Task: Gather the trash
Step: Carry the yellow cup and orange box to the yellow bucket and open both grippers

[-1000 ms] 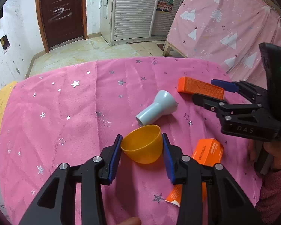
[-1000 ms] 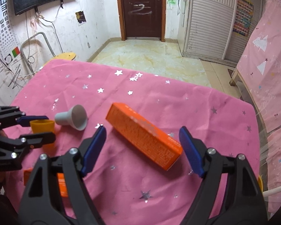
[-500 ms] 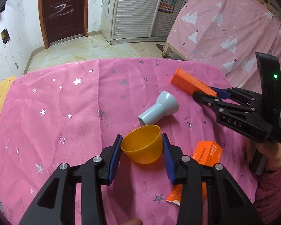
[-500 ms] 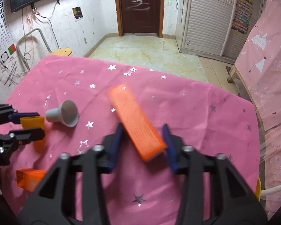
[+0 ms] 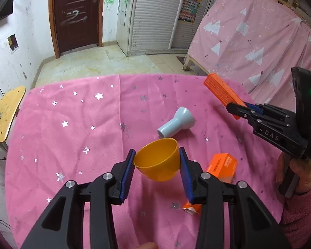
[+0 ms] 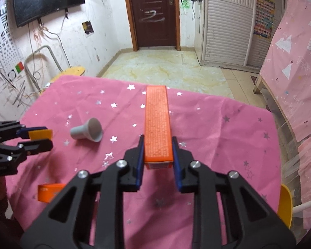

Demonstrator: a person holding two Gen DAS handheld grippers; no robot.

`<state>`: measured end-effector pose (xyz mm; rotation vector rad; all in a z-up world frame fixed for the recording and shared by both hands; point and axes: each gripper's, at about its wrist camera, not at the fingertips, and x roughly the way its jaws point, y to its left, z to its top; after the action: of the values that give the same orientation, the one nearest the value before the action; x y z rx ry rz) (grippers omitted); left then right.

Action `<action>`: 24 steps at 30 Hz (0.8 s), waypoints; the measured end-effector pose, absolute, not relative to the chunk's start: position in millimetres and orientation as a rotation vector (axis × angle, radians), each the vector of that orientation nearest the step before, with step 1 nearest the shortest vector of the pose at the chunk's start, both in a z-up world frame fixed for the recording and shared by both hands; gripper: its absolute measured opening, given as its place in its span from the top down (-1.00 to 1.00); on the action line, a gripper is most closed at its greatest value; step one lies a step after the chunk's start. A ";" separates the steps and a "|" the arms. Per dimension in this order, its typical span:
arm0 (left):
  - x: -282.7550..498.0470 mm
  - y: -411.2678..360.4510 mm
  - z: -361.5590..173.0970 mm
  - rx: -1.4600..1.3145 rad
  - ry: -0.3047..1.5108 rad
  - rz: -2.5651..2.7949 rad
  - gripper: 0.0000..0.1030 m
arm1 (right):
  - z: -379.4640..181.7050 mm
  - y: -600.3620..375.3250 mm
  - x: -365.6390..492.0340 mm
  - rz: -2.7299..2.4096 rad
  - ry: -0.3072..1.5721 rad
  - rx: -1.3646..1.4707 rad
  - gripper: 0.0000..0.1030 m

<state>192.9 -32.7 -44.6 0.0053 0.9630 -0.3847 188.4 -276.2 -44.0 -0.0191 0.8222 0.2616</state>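
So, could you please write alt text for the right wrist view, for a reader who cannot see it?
The right gripper has its jaws shut on the near end of a long orange box, held above a pink star-printed tablecloth. To the left, the left gripper holds a yellow cup; a grey funnel-shaped piece lies between them.

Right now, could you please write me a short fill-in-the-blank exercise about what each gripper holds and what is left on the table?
1. The left gripper is shut on a yellow ____.
2. The right gripper is clamped on a long box coloured ____.
3. The grey funnel-shaped piece lies on its ____ on the pink cloth.
4. A smaller orange box lies on the ____.

Missing words: cup; orange; side; cloth
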 end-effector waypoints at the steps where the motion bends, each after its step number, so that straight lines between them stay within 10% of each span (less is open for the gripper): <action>1: 190.5 -33.1 -39.7 0.010 0.953 -0.383 0.35 | -42.0 -279.6 185.1 0.258 0.815 -0.013 0.56; 24: 168.5 -140.6 11.0 0.090 0.866 -0.480 0.35 | -24.7 -397.4 120.6 0.098 0.712 0.147 0.56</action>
<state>168.5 -140.6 11.0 0.0898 0.8660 -0.4797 120.6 -397.4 -24.7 0.1474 0.7117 0.0983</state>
